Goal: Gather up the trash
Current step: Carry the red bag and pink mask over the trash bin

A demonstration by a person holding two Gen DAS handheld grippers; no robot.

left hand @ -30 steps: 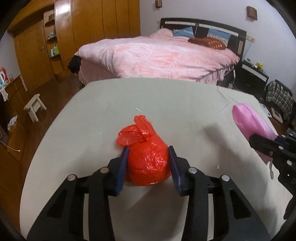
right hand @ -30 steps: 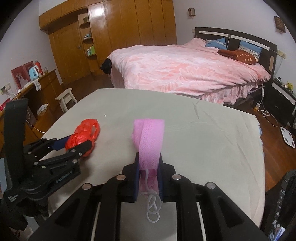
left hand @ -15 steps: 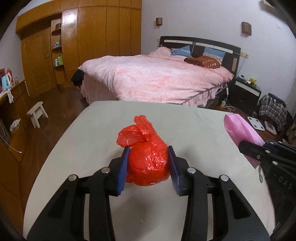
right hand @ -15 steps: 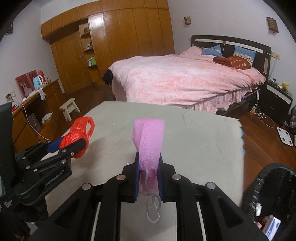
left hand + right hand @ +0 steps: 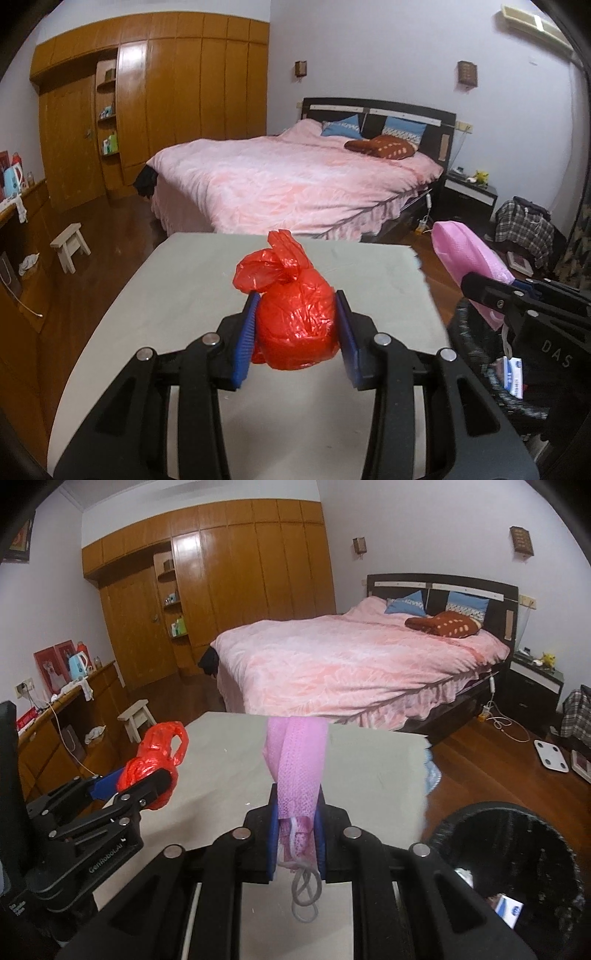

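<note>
My left gripper (image 5: 295,310) is shut on a knotted red plastic bag (image 5: 291,317) and holds it above the grey table (image 5: 184,280). It also shows at the left of the right wrist view (image 5: 147,771) with the red bag (image 5: 155,753). My right gripper (image 5: 297,808) is shut on a pink face mask (image 5: 297,771) whose white ear loops hang below. The mask also shows in the left wrist view (image 5: 469,258). A black bin (image 5: 517,853) lined with a dark bag stands at the lower right, with a small white and blue box inside.
A bed with a pink cover (image 5: 351,664) stands beyond the table. A wooden wardrobe (image 5: 229,587) fills the back wall. A small stool (image 5: 136,720) and a low cabinet (image 5: 55,731) are at the left. A scale (image 5: 550,757) lies on the wooden floor.
Both grippers have risen and pulled back from the table with their loads. The table top has dropped lower in view and the black bin has come into view at the right.
</note>
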